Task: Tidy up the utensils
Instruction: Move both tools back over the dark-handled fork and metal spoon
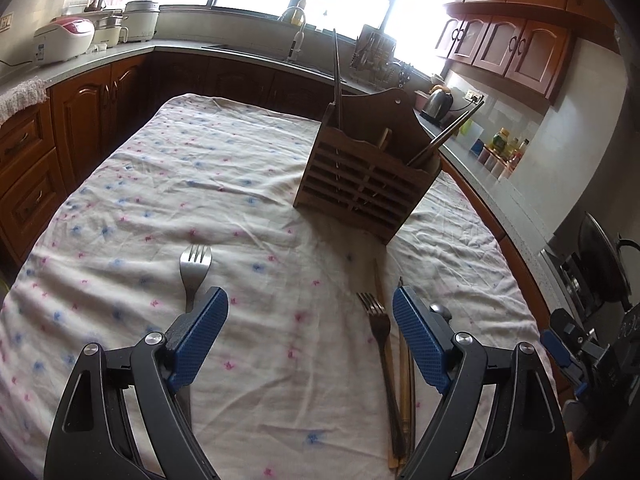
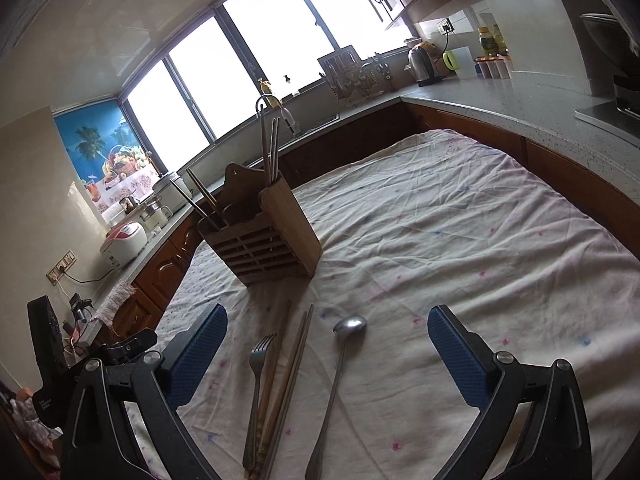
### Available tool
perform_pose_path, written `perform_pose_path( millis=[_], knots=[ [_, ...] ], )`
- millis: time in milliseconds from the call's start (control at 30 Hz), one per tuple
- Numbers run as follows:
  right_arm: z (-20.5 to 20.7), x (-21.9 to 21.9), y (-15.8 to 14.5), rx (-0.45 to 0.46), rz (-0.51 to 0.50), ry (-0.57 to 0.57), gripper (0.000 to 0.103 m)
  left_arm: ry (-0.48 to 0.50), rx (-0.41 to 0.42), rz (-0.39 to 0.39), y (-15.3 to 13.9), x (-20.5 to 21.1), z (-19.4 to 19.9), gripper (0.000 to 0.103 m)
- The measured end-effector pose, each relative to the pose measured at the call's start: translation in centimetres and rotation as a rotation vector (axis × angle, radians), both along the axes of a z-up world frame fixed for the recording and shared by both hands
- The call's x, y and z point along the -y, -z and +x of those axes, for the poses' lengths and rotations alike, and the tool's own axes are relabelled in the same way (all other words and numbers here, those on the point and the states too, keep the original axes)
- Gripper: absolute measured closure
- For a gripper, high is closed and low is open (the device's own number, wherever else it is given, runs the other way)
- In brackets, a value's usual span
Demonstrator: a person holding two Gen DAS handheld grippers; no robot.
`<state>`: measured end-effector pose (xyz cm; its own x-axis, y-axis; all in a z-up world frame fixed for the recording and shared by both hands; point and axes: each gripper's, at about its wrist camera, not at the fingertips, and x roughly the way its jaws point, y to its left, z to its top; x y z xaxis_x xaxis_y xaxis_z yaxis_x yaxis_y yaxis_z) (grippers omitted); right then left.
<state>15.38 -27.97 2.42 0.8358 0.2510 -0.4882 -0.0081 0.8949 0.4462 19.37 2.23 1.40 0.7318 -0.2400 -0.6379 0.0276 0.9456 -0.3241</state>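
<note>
Item 1, landmark: wooden utensil caddy, slatted front, tall back panel w/ hanging hole, standing upright on the surface, which is covered w/ a wrinkled white cloth dotted pink and blue. Contents of caddy: dark chopsticks standing near-vertical in one end compartment, another dark pair leaning outward from the opposite end; a pale stick shows in the middle section, can't tell what it is. Item 2: steel fork, flat on cloth, nearer me than the caddy and off to its left in my left-wrist view, tines toward the caddy, handle passing under my left finger pad. Item 3: second fork, darker, lying in front of the caddy, tines toward it. Item 4: loose wooden chopsticks, touching or just beside that fork on the side away from item 2, tips reaching nearly to the caddy's base. Item 5: long-handled steel spoon, in front of the caddy, apart from the chopsticks, bowl toward the caddy. Item 6: my left tongs, blue pads wide apart, nothing between them but cloth; fork 2 lies just inside the right pad. Item 7: my right tongs, pads likewise spread wide, gripping nothing; fork 2, chopsticks and spoon all lie on the cloth between them. Bkgd beyond the caddy: kitchen counter w/ sink, faucet, windows, kettle, rice cooker.
</note>
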Motion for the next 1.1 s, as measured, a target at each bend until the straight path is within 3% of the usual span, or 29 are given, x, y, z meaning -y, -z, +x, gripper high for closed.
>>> perform_pose_path(
  millis=[233,600,700,767,867,933,1100],
  knots=[
    [-0.6,-0.1,1.4,-0.039,-0.014,-0.008,0.001,0.015,-0.036,-0.005,1.2,0.6,-0.5,0.017],
    [0.6,-0.9,1.4,-0.057,-0.052,-0.037,0.004,0.077,-0.082,0.0,2.1,2.0,0.4,0.02],
    [1.3,-1.2,1.6,-0.07,-0.072,-0.049,0.014,0.111,-0.108,-0.011,2.5,2.4,1.1,0.026],
    [1.9,-1.3,1.9,-0.093,-0.082,-0.06,0.028,0.127,-0.123,-0.016,2.8,2.8,1.6,0.029],
    [3.2,-1.6,2.7,-0.139,-0.092,-0.085,0.041,0.161,-0.145,-0.01,3.3,3.7,2.5,0.036],
    [4.1,-1.9,3.4,-0.173,-0.101,-0.101,0.048,0.185,-0.167,-0.005,3.7,4.3,3.1,0.044],
    [5.7,-2.4,4.8,-0.228,-0.109,-0.131,0.057,0.239,-0.205,-0.001,4.6,5.9,4.5,0.047]
  ],
)
